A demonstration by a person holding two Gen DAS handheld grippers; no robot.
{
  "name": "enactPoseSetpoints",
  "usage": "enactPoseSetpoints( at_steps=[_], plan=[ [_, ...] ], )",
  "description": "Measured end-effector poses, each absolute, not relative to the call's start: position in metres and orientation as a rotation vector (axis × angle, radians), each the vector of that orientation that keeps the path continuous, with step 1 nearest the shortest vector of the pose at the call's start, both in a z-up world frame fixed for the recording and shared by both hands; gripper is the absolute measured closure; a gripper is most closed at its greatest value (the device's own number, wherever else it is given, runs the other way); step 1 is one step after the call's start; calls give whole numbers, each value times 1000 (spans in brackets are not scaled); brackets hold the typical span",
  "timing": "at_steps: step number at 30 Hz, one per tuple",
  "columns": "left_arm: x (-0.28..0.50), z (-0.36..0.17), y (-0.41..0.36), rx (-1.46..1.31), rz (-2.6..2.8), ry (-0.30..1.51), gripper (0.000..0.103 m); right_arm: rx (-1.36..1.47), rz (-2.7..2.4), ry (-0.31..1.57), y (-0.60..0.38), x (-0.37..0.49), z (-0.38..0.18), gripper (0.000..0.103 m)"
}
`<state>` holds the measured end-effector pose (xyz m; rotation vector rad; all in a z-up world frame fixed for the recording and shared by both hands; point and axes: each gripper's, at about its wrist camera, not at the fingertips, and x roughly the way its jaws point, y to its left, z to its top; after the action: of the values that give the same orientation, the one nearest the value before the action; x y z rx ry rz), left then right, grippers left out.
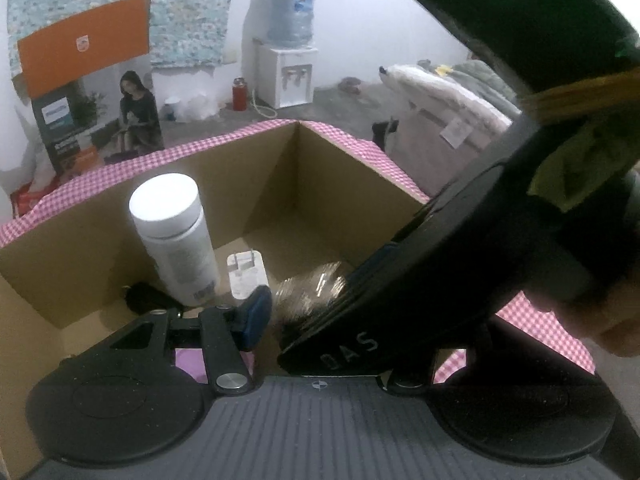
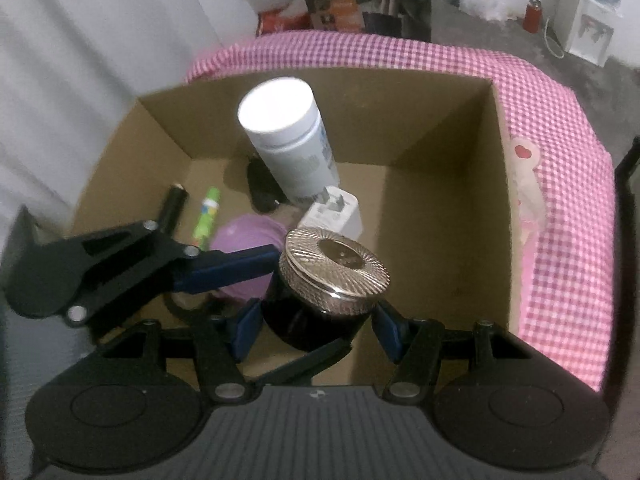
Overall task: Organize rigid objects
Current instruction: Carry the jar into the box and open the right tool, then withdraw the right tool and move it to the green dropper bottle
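A dark jar with a ribbed silver lid [image 2: 334,268] is inside the cardboard box [image 2: 444,216], between the blue pads of my right gripper [image 2: 316,330]; the pads stand a little apart from its sides. My left gripper [image 2: 276,254] reaches in from the left, one blue finger [image 2: 232,266] touching the jar near the lid. In the left wrist view the jar [image 1: 310,294] is half hidden behind the right gripper's body [image 1: 460,240], and only my left finger [image 1: 254,316] shows. A white bottle [image 2: 286,140] stands upright behind, with a white charger plug [image 2: 334,216] beside it.
The box also holds a purple lid [image 2: 244,240], a green tube [image 2: 206,218], a black cylinder [image 2: 174,206] and a black object [image 2: 260,188]. It sits on a pink checked cloth [image 2: 560,160]. A water dispenser [image 1: 290,76] and a printed carton [image 1: 92,92] stand behind.
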<state>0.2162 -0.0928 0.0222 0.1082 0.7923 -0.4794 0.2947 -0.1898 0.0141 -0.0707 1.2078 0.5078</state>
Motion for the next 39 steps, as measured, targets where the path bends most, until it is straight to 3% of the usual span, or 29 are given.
enactPoseSetpoints(
  at_steps=[6, 16, 29, 39],
  plan=[
    [215, 22, -92, 108, -478, 787, 48, -123, 514, 1202, -185, 296, 17, 42],
    [201, 41, -77, 77, -460, 730, 37, -106, 514, 1150, -192, 287, 34, 42],
    [148, 69, -43, 37, -398, 639, 5, -2, 541, 1027, -212, 264, 77, 41],
    [100, 59, -29, 48, -411, 633, 2, 169, 597, 848, -238, 185, 97, 40]
  ],
)
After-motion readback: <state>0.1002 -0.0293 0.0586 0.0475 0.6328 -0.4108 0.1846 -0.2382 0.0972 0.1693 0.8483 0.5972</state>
